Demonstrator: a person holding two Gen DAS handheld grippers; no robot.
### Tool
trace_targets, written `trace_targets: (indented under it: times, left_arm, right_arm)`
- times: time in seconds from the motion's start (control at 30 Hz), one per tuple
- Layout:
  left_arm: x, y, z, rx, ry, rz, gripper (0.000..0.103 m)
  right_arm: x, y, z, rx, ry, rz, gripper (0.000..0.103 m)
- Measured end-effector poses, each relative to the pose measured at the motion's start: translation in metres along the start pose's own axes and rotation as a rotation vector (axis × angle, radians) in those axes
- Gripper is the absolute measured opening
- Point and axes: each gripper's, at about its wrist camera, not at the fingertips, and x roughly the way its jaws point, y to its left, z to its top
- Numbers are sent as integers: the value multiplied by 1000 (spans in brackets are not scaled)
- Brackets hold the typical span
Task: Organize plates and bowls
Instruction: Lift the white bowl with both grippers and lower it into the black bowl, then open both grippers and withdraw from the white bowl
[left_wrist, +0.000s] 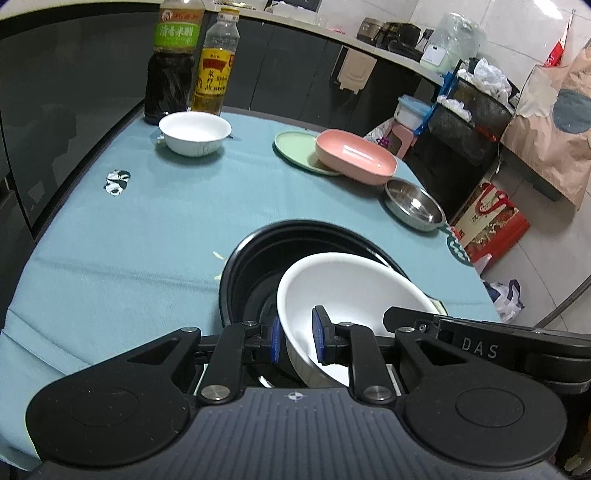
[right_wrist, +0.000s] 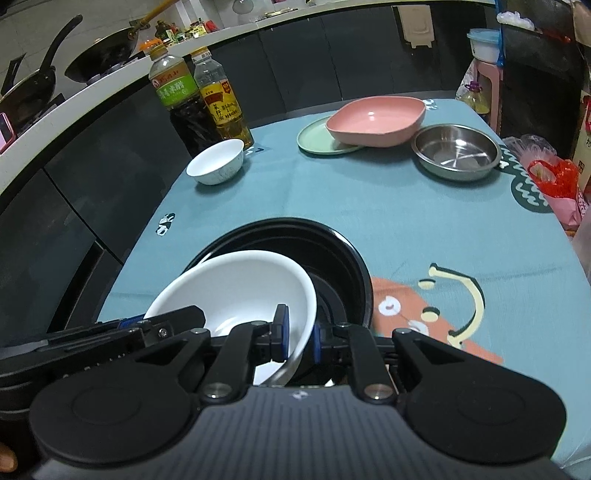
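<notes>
Both grippers pinch one white bowl (left_wrist: 354, 295): left gripper (left_wrist: 298, 336) clenched on its left rim, right gripper (right_wrist: 298, 338) on its right rim. It tilts inside the black bowl (right_wrist: 332, 251). Beyond the black bowl sit an empty small white bowl (right_wrist: 218, 162), an empty steel dish (right_wrist: 456, 151) and a pink dish (right_wrist: 376, 118) on a green plate (right_wrist: 314, 140).

kitchen, dim indoor light. table (right_wrist: 369, 221) under a teal cloth printed with cartoon figures. long white countertop (right_wrist: 92, 92) above dark glossy cabinet fronts (right_wrist: 295, 55), carrying a wok (right_wrist: 107, 55) and a frying pan (right_wrist: 29, 92). white tiled wall (left_wrist: 517, 26). pale tiled floor (left_wrist: 535, 251). black mesh rack (left_wrist: 469, 122) beside the table; red gift box (left_wrist: 491, 221) and plastic bags (left_wrist: 506, 299) on the floor.
</notes>
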Motion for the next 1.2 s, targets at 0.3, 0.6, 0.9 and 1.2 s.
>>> trace_targets:
  times: [0.3,0.6,0.9,1.2]
  left_arm:
    - [8,1,-1,11,3,15,16]
    - [20,1,-2,17,1,25,16]
    - [23,6,0,-1,1,26,18]
    - [17,10,1,-7,-38,30,20]
  right_arm:
    - [9,-2,-3,2,10,-25,14]
    - [20,-4,-2,4,22,-32,14]
    - [25,-9,3,27,24,-37,14]
    - [20,-11,6,34,-7,-47,15]
